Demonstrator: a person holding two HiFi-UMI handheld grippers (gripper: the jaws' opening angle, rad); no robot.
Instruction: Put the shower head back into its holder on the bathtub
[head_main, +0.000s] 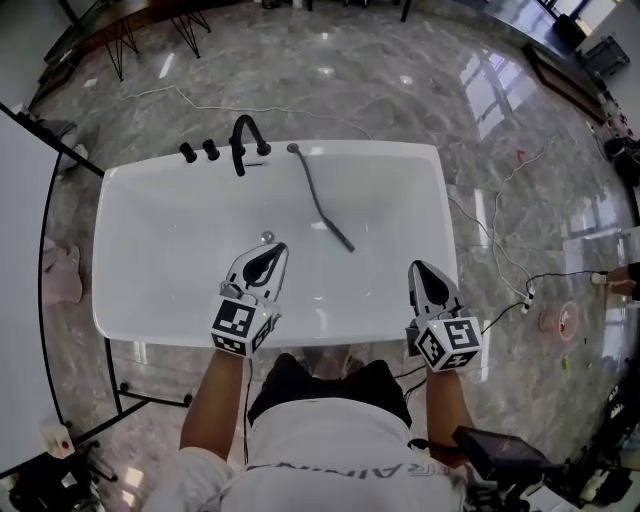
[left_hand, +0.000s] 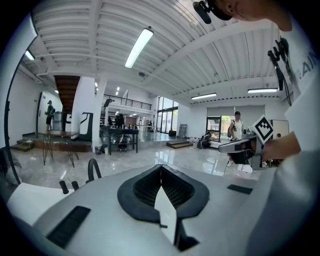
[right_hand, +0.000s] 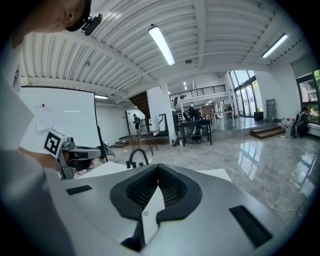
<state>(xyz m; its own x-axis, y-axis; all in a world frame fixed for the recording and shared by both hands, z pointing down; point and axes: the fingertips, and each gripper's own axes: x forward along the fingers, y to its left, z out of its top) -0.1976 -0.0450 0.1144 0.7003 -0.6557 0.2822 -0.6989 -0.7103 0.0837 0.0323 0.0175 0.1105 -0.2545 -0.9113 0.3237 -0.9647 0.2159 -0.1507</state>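
Head view: the shower head (head_main: 338, 236) is too small to tell its spray face. Its holder cannot be singled out among the dark fittings (head_main: 211, 150) on the rim of the bathtub (head_main: 150, 230). The bottom edge cuts off the person's torso (head_main: 330, 450). Left gripper view: the body of the left gripper (left_hand: 161, 167) hides most of the bathtub.

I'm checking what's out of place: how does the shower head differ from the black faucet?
The shower head is grey and straight; the faucet is black and arched. The shower head lies flat inside the bathtub; the faucet stands upright on its far rim. Both are slim plumbing fittings.
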